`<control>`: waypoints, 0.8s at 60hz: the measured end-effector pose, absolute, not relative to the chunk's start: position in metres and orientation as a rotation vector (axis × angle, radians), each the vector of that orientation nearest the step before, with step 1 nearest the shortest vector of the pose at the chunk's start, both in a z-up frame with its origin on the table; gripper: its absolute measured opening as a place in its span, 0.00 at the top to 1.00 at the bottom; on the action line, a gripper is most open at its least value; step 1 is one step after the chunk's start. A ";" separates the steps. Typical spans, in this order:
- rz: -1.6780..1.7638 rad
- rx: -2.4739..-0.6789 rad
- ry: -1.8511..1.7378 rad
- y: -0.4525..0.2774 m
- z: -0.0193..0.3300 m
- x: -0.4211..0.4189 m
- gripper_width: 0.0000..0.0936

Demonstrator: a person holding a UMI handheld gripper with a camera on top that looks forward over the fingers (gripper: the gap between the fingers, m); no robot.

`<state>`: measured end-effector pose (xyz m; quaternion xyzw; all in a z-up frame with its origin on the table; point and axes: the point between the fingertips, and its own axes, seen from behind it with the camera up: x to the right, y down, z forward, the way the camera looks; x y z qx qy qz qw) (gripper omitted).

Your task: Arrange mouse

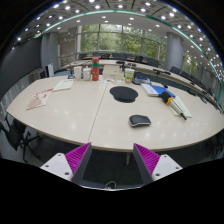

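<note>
an open office or meeting room: long pale tables (90,105) pushed together, papers (40,98) and books (155,90) spread on them, office chairs (48,71) around, rows of ceiling lights (110,8), big windows (120,42) behind.

Dark mouse (140,120) lies flat on the pale table (90,115).

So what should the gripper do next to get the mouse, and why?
Probably glide forward and down toward the mouse. The gripper is open and holds nothing, and the mouse sits on the table beyond the fingers, apart from the round black mouse pad further back.
</note>
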<state>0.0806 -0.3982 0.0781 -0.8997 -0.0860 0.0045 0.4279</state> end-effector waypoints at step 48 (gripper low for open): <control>0.039 -2.304 -0.070 -0.186 -0.014 0.161 0.09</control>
